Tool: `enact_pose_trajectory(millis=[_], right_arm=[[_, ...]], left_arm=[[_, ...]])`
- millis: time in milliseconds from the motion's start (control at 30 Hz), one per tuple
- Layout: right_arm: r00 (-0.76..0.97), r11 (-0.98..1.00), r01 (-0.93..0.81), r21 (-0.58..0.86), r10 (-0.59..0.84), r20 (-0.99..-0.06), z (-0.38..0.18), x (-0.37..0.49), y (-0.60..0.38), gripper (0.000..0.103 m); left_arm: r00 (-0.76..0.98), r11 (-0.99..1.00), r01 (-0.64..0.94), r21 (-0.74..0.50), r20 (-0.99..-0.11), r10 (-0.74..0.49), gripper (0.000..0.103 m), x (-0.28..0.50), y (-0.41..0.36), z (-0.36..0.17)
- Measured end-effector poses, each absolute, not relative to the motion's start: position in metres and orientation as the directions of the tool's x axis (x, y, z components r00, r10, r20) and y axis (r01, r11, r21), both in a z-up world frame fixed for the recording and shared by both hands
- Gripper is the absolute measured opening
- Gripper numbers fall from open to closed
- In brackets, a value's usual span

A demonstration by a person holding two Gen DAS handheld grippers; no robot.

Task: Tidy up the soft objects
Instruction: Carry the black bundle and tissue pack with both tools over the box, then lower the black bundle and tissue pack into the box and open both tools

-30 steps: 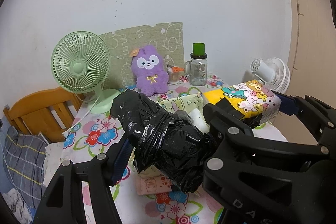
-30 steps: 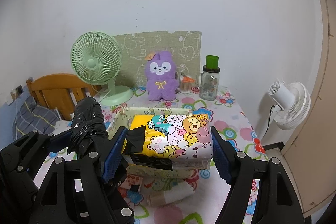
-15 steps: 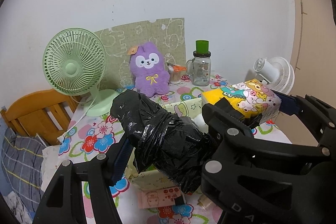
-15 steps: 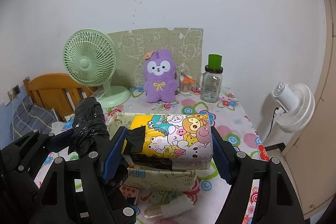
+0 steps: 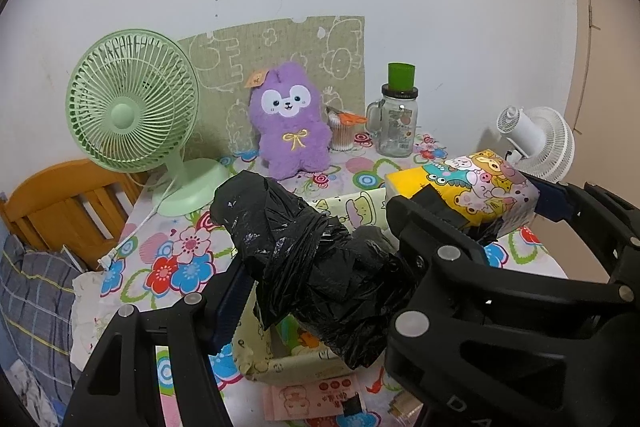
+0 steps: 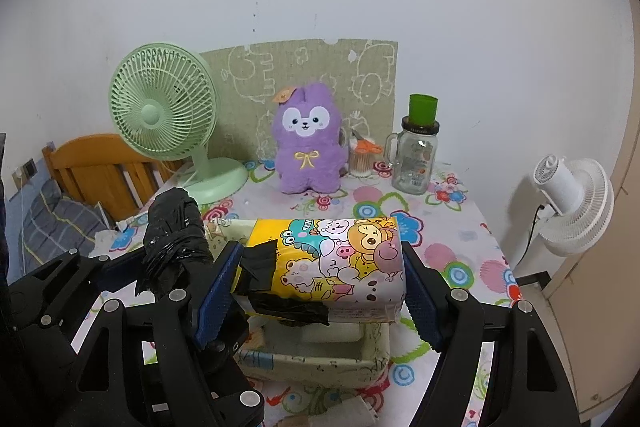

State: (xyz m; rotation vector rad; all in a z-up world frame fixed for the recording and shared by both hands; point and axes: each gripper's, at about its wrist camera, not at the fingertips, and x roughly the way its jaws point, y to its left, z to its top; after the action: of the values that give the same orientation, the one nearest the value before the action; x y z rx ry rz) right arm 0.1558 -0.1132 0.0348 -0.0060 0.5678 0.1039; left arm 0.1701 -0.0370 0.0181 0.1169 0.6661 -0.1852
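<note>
My left gripper [image 5: 316, 267] is shut on a black plastic bundle [image 5: 304, 259] and holds it above a pale yellow-green fabric box [image 5: 280, 359] on the floral table. My right gripper [image 6: 320, 271] is shut on a colourful cartoon tissue pack [image 6: 332, 263] patched with black tape, held just above the same box [image 6: 320, 351]. The tissue pack also shows at right in the left wrist view [image 5: 468, 183], and the black bundle at left in the right wrist view [image 6: 172, 247]. A purple plush bunny [image 6: 308, 151] sits upright at the back of the table.
A green desk fan [image 6: 168, 119] stands at the back left. A glass jar with a green lid [image 6: 416, 155] and a cup of cotton swabs [image 6: 360, 163] stand at the back right. A white fan [image 6: 576, 203] is beyond the right edge. A wooden bed frame [image 6: 92, 167] is at left.
Both grippers have moved forward over the table with their loads; the fabric box now lies directly below them and the plush and fan look nearer.
</note>
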Motion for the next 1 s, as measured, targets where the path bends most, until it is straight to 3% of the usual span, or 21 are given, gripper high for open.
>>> enact_pose_trajectory(millis=[667,1000], right_arm=[[0.799,0.997,-0.076,0.029,0.078,-0.596,0.010,0.207,-0.116,0.078],[0.777,0.996,-0.084,0.022,0.079,-0.624,-0.003,0.221,-0.114,0.078]], left_arm=[[0.715,0.983,0.185,0.010,-0.687,-0.128,0.072,0.220,-0.035,-0.010],[0.690,0.984,0.177,-0.033,-0.709,-0.148,0.082,0.234,-0.028,-0.025]])
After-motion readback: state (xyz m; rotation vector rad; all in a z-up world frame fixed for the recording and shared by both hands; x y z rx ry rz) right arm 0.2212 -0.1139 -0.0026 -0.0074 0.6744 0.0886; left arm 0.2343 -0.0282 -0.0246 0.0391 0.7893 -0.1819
